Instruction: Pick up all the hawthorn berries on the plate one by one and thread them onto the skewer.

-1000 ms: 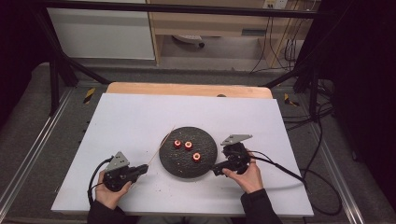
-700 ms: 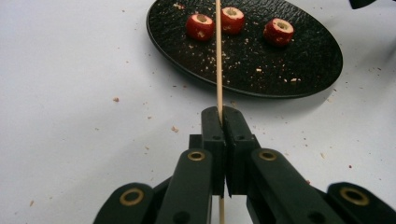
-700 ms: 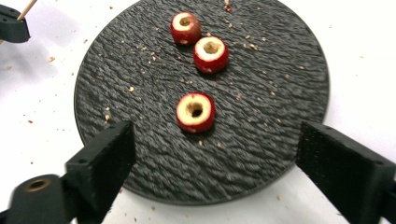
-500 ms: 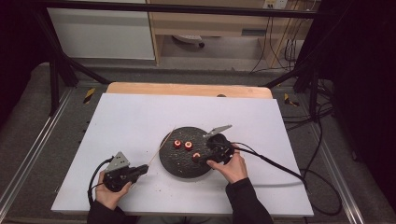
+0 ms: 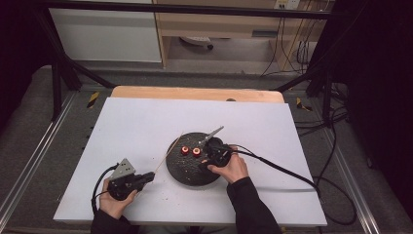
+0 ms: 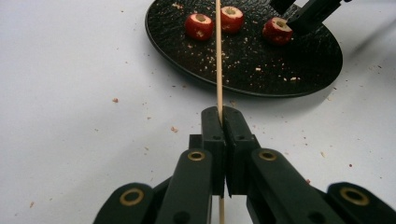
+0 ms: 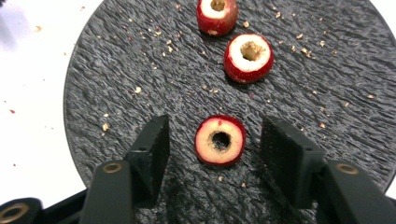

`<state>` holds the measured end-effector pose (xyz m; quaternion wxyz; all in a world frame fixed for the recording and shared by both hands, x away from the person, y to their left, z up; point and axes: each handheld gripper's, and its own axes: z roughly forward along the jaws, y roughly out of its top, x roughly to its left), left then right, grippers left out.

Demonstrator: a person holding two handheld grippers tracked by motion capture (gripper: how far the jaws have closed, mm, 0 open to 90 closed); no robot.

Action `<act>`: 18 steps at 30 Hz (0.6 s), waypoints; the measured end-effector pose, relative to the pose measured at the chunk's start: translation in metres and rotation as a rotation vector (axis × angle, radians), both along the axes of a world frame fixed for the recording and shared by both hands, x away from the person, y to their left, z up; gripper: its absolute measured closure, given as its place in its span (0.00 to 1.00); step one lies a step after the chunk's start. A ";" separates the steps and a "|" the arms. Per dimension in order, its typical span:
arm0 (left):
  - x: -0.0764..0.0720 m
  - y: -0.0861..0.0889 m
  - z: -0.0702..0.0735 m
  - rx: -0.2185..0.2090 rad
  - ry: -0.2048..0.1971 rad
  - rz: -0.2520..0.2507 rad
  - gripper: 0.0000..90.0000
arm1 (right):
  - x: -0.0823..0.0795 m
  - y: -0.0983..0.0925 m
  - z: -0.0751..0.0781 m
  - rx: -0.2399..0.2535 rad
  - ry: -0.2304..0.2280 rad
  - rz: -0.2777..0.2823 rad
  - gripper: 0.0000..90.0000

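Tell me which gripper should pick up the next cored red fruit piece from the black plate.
Right. The right gripper has been closing, its jaws flanking the nearest cored red fruit piece on the round black plate without touching it. The left gripper is shut on the thin wooden skewer.

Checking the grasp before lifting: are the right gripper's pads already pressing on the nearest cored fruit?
No: the right gripper straddles the cored fruit, with bare plate showing either side.

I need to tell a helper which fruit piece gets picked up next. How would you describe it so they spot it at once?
Look at the round black plate in the middle of the white table. Three red cored fruit pieces lie on it. The one meant lies apart from the close pair, nearest the person, between the open fingers of the right gripper, untouched by them.
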<state>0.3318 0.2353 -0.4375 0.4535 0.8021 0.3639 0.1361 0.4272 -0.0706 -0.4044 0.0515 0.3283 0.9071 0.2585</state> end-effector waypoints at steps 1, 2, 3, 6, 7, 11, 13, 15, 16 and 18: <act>0.000 0.000 0.000 0.002 0.001 0.000 0.98 | 0.001 0.000 -0.001 -0.007 0.005 0.004 0.51; 0.000 0.000 0.000 0.002 0.001 -0.001 0.98 | 0.002 0.001 -0.002 -0.015 0.009 0.004 0.52; 0.000 0.000 0.000 0.001 0.002 -0.001 0.98 | 0.002 0.001 -0.004 -0.017 0.012 0.007 0.53; 0.000 0.000 0.000 0.003 0.001 -0.003 0.98 | 0.002 0.003 -0.006 -0.018 0.015 0.015 0.57; 0.000 0.000 0.000 0.004 0.001 -0.004 0.98 | 0.003 0.003 -0.006 -0.025 0.012 0.023 0.59; 0.000 -0.001 0.000 0.004 0.001 -0.006 0.98 | 0.005 0.003 -0.009 -0.061 0.004 0.037 0.63; 0.000 -0.001 0.000 0.004 0.001 -0.006 0.98 | 0.005 0.003 -0.010 -0.061 0.006 0.041 0.65; 0.000 0.000 0.000 0.005 0.002 -0.007 0.98 | 0.006 0.003 -0.010 -0.066 0.009 0.044 0.66; 0.000 0.000 0.000 0.004 0.002 -0.007 0.98 | 0.006 0.003 -0.011 -0.069 0.009 0.044 0.67; 0.000 -0.001 0.000 0.004 0.002 -0.009 0.98 | 0.006 0.003 -0.011 -0.065 0.015 0.042 0.67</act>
